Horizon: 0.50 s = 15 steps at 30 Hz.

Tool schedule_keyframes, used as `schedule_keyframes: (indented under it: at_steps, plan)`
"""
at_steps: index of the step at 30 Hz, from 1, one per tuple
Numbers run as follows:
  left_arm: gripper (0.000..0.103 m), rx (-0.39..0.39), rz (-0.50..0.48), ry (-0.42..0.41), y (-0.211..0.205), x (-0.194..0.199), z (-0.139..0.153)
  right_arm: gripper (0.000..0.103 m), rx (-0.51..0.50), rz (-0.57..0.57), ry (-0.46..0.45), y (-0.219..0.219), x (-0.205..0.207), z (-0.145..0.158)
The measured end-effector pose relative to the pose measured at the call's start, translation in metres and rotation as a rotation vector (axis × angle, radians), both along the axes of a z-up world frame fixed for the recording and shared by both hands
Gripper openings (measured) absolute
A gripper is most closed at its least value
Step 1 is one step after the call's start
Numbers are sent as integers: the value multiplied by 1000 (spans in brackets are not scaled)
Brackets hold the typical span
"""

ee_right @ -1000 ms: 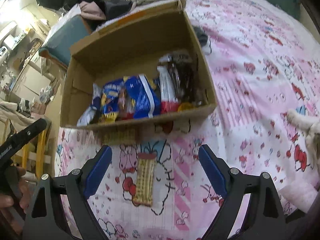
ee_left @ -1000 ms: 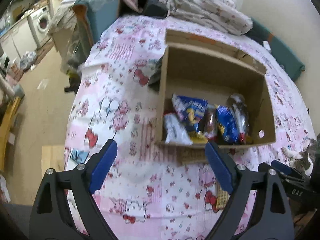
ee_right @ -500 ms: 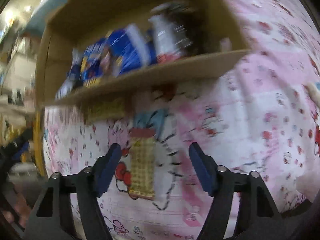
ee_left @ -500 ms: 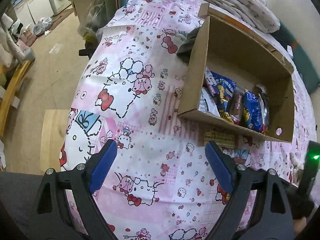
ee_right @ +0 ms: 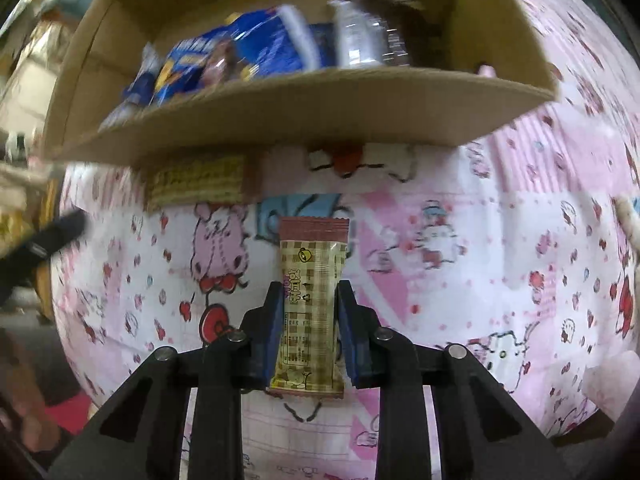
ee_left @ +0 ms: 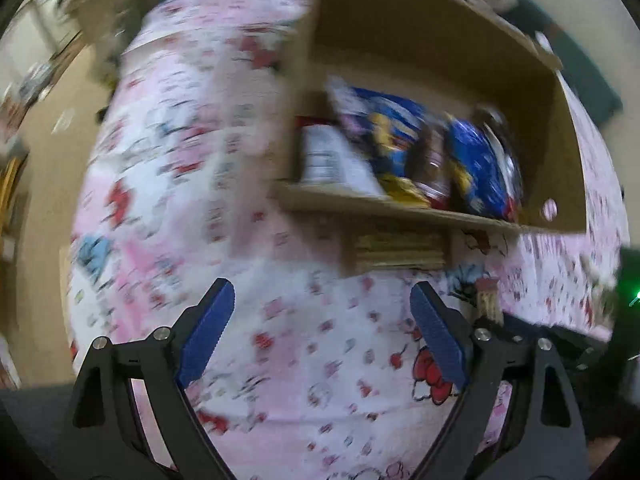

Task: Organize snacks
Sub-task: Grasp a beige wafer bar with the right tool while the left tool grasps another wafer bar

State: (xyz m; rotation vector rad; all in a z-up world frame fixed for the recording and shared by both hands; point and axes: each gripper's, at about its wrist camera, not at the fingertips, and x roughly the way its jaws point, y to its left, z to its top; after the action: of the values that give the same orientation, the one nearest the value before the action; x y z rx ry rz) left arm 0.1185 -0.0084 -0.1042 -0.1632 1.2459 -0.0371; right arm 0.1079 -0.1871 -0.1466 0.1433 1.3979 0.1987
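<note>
A cardboard box (ee_right: 304,108) with several snack packets (ee_right: 264,52) stands on the pink patterned bedspread (ee_right: 460,240); it also shows in the left wrist view (ee_left: 404,208). My right gripper (ee_right: 308,292) is shut on a tan checked snack bar (ee_right: 310,304) that lies lengthwise in front of the box. A second tan checked snack bar (ee_right: 196,188) lies against the box's near wall, also seen in the left wrist view (ee_left: 400,250). My left gripper (ee_left: 320,308) is open and empty above the bedspread, short of that bar.
The bed's left edge drops to a beige floor (ee_left: 44,128). The left gripper's black body (ee_right: 36,248) shows at the left of the right wrist view. A cat's paw (ee_right: 628,216) lies at the right edge.
My right gripper has dropped onto the lengthwise snack bar and shut on it. My left gripper has swung right toward the box front; its view is blurred by motion.
</note>
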Motion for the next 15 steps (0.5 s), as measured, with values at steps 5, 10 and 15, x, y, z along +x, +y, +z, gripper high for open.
schedule_keyframes:
  at_steps: [5,10,15]
  plan:
    - [87,-5,-85,-8,-31,21,-18,27,52,-79,1,-23,-5,2]
    - [87,16,-127,17,-48,36,-38,27,82,-107,3,-45,-4,5]
    - [72,-75,-198,23,-60,26,-41,27,142,-195,-18,-91,1,27]
